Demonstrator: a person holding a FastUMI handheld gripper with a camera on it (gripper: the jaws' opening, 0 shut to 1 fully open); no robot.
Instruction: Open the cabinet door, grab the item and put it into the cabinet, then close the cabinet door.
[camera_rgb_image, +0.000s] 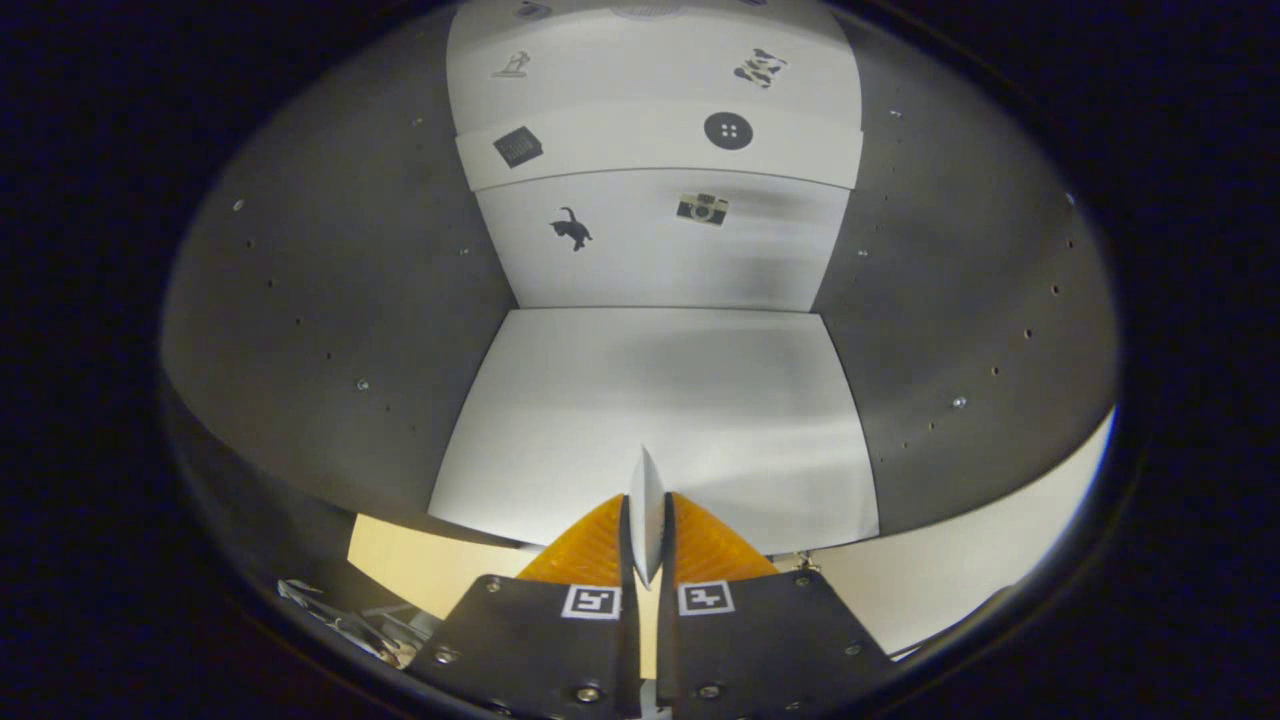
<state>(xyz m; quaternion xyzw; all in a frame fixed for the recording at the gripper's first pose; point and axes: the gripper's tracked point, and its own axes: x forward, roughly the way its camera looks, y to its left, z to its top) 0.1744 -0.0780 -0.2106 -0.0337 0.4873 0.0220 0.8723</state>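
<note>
Tongs (647, 520) pinch a thin white item (646, 500) edge-on between both fingers, at the near edge of the open cabinet's white floor (650, 400).

A pale yellow tabletop (400, 565) lies below the fingers, with a crumpled silvery foil wrapper (340, 620) at its near left edge

Test booth: sticker-marked cabinet (650, 250) interior.

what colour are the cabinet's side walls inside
Dark grey side walls, against a white floor and back panel; clearest in the gripper view.
</note>
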